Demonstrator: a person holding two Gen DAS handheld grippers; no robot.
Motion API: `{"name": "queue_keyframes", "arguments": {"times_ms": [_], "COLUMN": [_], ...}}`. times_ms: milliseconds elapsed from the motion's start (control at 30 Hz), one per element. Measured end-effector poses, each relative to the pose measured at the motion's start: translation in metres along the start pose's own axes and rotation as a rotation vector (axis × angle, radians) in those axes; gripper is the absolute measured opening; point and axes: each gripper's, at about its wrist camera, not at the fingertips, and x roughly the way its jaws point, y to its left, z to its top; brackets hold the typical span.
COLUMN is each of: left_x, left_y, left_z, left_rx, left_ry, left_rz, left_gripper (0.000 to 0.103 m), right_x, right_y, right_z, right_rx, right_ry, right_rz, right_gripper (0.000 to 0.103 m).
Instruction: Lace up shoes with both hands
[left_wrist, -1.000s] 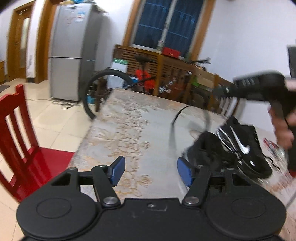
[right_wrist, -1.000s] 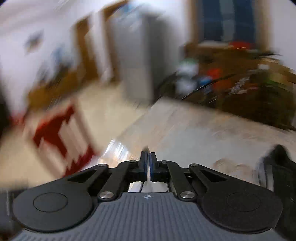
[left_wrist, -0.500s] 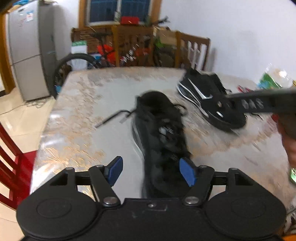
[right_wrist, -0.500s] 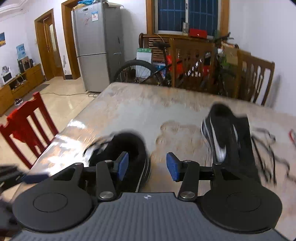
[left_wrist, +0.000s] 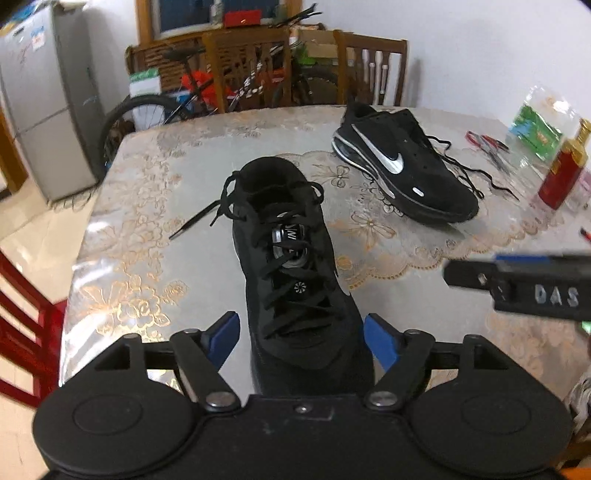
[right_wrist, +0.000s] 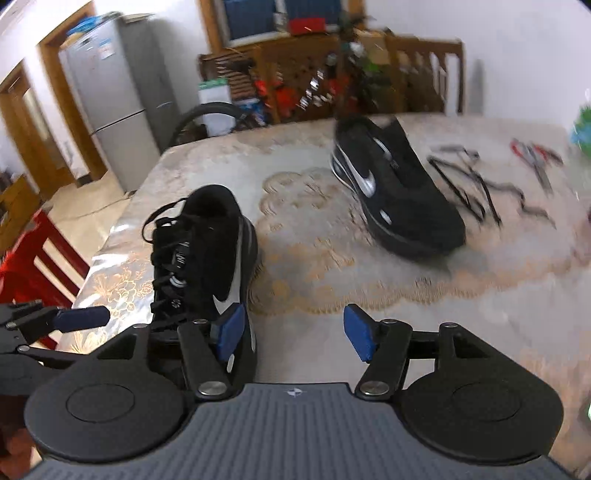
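A black laced shoe (left_wrist: 291, 266) stands on the table with its toe toward me, and one loose lace end (left_wrist: 199, 218) trails off to its left. My left gripper (left_wrist: 303, 336) hovers over the toe. Its jaws are opening, and the pads stand on either side of the toe, clear of it. My right gripper (right_wrist: 295, 334) is just right of the same shoe (right_wrist: 207, 251). Its jaws are opening too, with only tablecloth between them. A second black shoe (left_wrist: 402, 173) with a white swoosh lies farther right, beside a loose black lace (right_wrist: 469, 184).
Scissors (left_wrist: 487, 144), a red bottle (left_wrist: 561, 173) and a green packet (left_wrist: 535, 125) sit at the table's right. A red chair (left_wrist: 22, 314) stands off the left edge. Wooden chairs (left_wrist: 373, 62), a bicycle (left_wrist: 147, 110) and a fridge (left_wrist: 48, 99) lie beyond.
Both views have swung down from the room onto the shoes. The right gripper went from shut to wide open. The left jaws widened and now straddle the near shoe's toe.
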Motion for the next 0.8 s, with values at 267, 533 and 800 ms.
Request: {"name": "queue_keyframes", "arguments": {"times_ms": [267, 533, 800], "left_x": [0.014, 0.011, 0.011], "left_y": [-0.002, -0.008, -0.015], "left_z": [-0.003, -0.006, -0.007], "left_rx": [-0.094, -0.098, -0.080], "left_ry": [0.088, 0.114, 0.118], "left_rz": [0.058, 0.065, 0.083], "left_gripper": [0.074, 0.074, 0.075], "right_x": [0.002, 0.005, 0.005], "right_y": [-0.009, -0.012, -0.017], "right_z": [-0.017, -0.024, -0.024], "right_rx": [0.069, 0.075, 0.074], "right_ry": [0.066, 0.093, 0.092], "right_rz": [-0.041, -0.021, -0.012], "right_gripper": [0.064, 0.064, 0.064]}}
